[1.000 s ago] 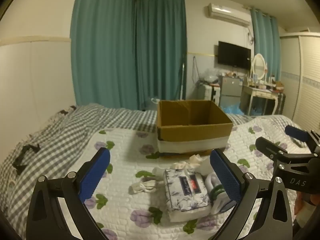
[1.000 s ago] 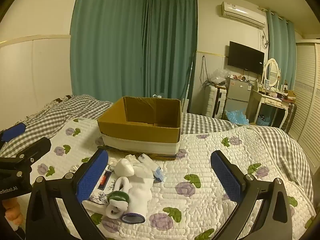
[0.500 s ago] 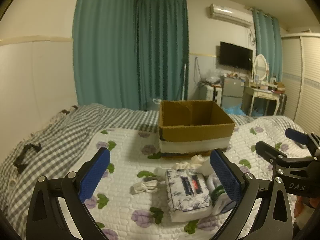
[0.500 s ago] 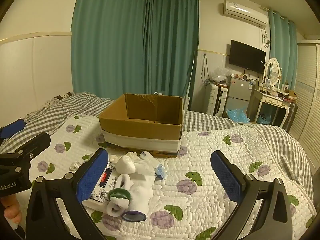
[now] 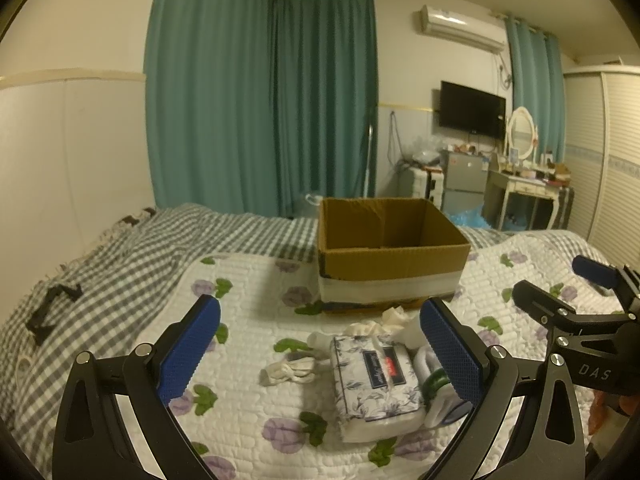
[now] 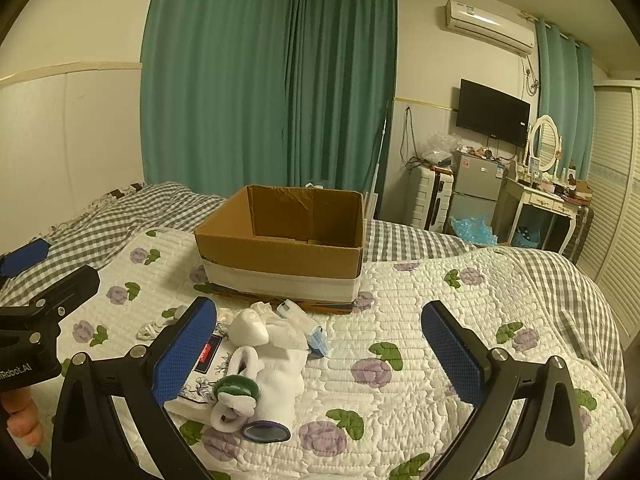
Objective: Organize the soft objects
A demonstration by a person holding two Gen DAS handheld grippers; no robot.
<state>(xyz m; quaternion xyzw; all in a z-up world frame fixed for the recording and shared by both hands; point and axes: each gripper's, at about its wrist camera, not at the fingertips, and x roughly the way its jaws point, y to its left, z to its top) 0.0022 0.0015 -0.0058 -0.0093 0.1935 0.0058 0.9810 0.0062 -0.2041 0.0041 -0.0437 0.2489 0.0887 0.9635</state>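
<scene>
An open brown cardboard box [image 5: 390,254] [image 6: 280,250] stands on the quilted bed. In front of it lies a pile of soft things: a floral tissue pack [image 5: 374,380] [image 6: 202,360], white socks [image 6: 276,350] [image 5: 434,384], one with a green cuff [image 6: 236,386], a small white cloth [image 5: 288,370] and a small blue-white packet [image 6: 316,336]. My left gripper [image 5: 320,354] is open and empty, above the pile. My right gripper [image 6: 318,354] is open and empty, just right of the pile. Each gripper shows at the edge of the other's view.
The bed has a white floral quilt [image 6: 440,320] over a grey checked cover [image 5: 120,264]. A black bracket [image 5: 50,308] lies at the left. Teal curtains [image 5: 260,100], a fridge [image 6: 478,186] and a dressing table [image 6: 540,208] stand beyond the bed.
Both grippers have risen and drawn back slightly, so the box and pile sit a little lower in view. Both stay open and nothing on the bed has moved.
</scene>
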